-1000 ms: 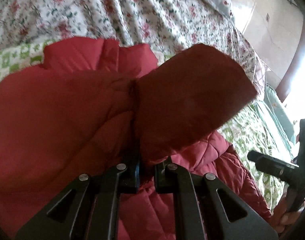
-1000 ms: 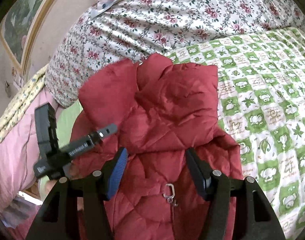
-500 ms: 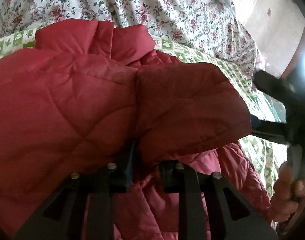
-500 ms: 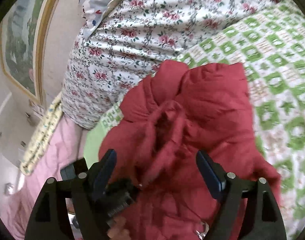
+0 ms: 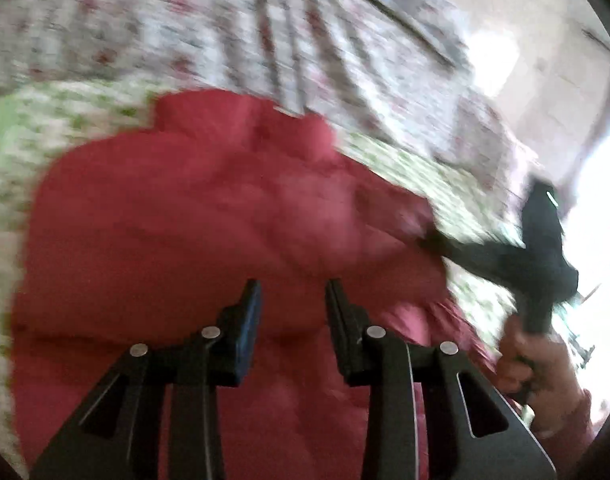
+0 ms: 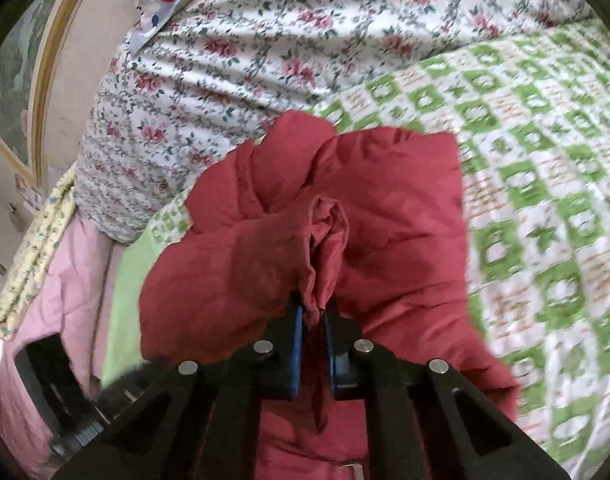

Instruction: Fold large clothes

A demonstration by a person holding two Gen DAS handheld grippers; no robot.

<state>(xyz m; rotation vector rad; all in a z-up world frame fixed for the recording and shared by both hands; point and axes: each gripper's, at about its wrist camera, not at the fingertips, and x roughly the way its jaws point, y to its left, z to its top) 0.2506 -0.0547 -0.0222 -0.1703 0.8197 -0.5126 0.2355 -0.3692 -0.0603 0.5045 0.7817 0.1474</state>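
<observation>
Lying on the green-checked bedspread (image 6: pixel 545 184), the red quilted jacket (image 6: pixel 385 216) looks only partly folded: the right gripper (image 6: pixel 313 320) has just closed on a bunched fold, the left gripper (image 5: pixel 293 312) has just opened, holding nothing, smoothing and further folds remain

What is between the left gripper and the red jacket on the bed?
Nothing visible. The left gripper has just been opening and hangs open right over the red jacket, with no cloth between its jaws. The right gripper is shut on a fold of the jacket, off to the side, not in the way.
</observation>
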